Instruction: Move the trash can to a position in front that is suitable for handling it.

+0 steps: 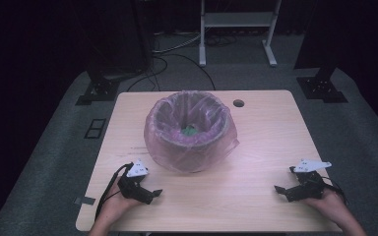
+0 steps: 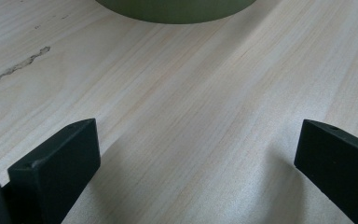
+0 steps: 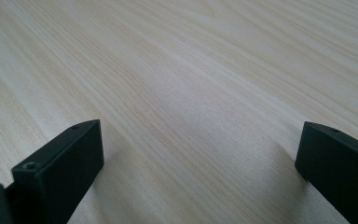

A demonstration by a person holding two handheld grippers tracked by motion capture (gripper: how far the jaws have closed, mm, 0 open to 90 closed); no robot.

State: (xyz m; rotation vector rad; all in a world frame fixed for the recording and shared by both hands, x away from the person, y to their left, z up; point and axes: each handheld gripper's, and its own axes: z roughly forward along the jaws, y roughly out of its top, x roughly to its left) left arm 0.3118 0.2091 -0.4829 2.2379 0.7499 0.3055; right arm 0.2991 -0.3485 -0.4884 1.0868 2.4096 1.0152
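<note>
**Both grippers parked, bin and liner waiting in the middle**

Here I am with my left gripper (image 1: 145,192) resting low at the near left of the table (image 1: 266,123), jaws spread wide with nothing but bare wood between them. My right gripper (image 1: 288,191) mirrors it at the near right, jaws also wide apart and empty.

The bin (image 1: 191,130) sits upright mid-table, just beyond my left gripper and well apart from the right one. A thin, pinkish see-through bag (image 1: 163,147) lines it and drapes over the rim, ballooning down the outside. Something small and green (image 1: 190,131) lies at the bottom.

My read: that film is feather-light, soft and slippery, and will tear if yanked. I'd pinch a loose fold by the rim, one gripper each side, rather than grab the stiff bin wall.
</note>
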